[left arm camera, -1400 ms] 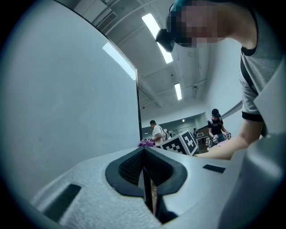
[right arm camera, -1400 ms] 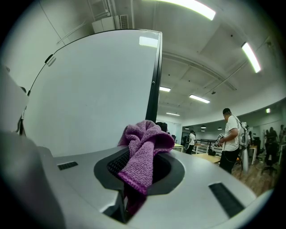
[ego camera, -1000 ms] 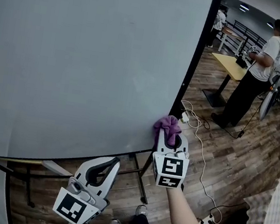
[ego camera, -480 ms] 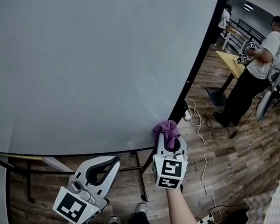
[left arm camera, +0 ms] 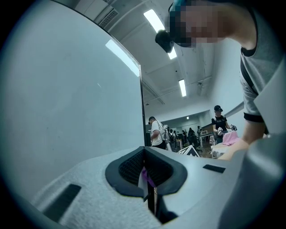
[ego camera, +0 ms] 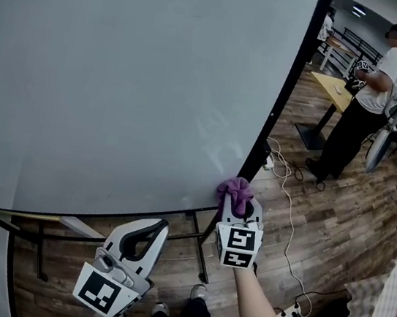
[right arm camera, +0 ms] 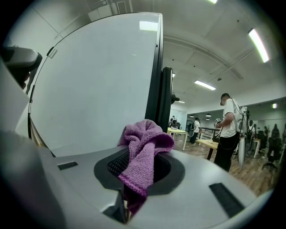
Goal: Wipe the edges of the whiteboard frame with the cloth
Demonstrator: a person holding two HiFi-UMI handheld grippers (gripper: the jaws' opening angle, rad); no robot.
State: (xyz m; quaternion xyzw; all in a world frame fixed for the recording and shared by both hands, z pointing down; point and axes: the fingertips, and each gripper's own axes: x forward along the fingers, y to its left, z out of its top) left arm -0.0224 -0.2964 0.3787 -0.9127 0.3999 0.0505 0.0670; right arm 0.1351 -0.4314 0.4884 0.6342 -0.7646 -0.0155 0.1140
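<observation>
A large whiteboard with a thin black frame fills the head view. My right gripper is shut on a purple cloth, which sits against the frame near the board's lower right corner. In the right gripper view the cloth bunches out of the shut jaws, just before the black frame edge. My left gripper hangs below the board's bottom edge, shut with nothing held. The left gripper view looks up along the board, its jaws shut.
A metal stand leg runs under the board. A white cable trails over the wooden floor to the right. A person stands at a yellow table further off. My shoes show below.
The right gripper with the cloth has slid down the right frame edge towards the lower corner. The left gripper has barely moved.
</observation>
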